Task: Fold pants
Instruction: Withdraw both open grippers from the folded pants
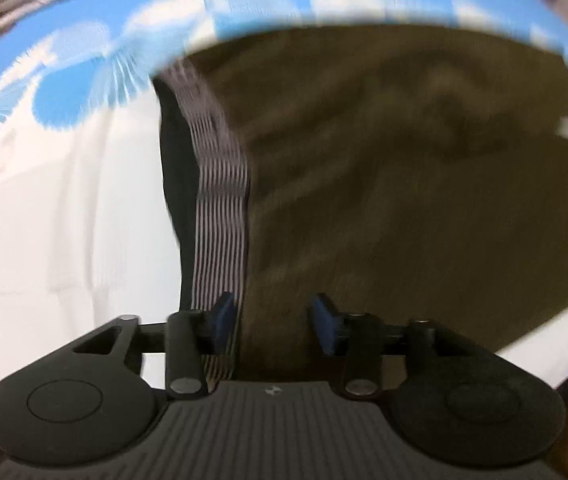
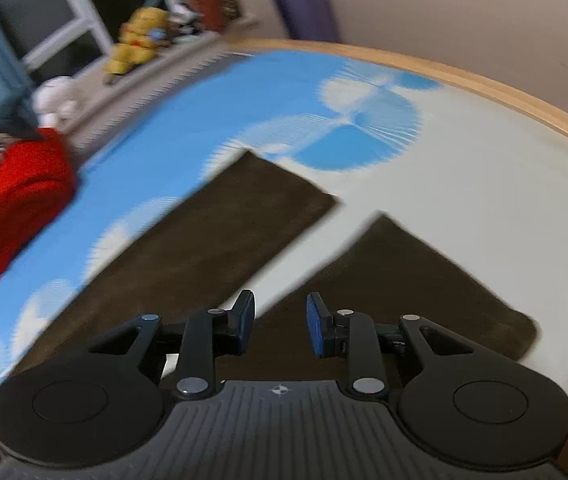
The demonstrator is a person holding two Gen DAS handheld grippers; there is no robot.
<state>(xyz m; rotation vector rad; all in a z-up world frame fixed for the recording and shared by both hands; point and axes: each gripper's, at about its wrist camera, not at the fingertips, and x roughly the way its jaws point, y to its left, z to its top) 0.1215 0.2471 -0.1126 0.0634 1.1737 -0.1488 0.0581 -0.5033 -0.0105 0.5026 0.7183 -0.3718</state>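
The left gripper (image 1: 272,322) fills the near edge of its view, jaws partly apart over the pants (image 1: 404,184). The brown cloth lies under and between the blue pads (image 1: 222,320), but blur hides whether they press it, so a grip cannot be told. The striped waistband (image 1: 222,200) runs along the pants' left edge, just under the left pad. The pants spread to the right and far side, cut off at the right of the frame.

The right gripper (image 2: 280,320) stands partly open, with nothing between its pads; it hovers above the pants (image 2: 212,232) without touching. Here both legs lie flat on the bed (image 2: 464,168), splayed in a V, hems far from the camera, a wedge of bare sheet between them. The right leg ends near the bed's right edge. Much sheet lies free beyond the hems, up to the wooden frame (image 2: 484,80). A red cushion (image 2: 16,204) sits at the far left, blurred.
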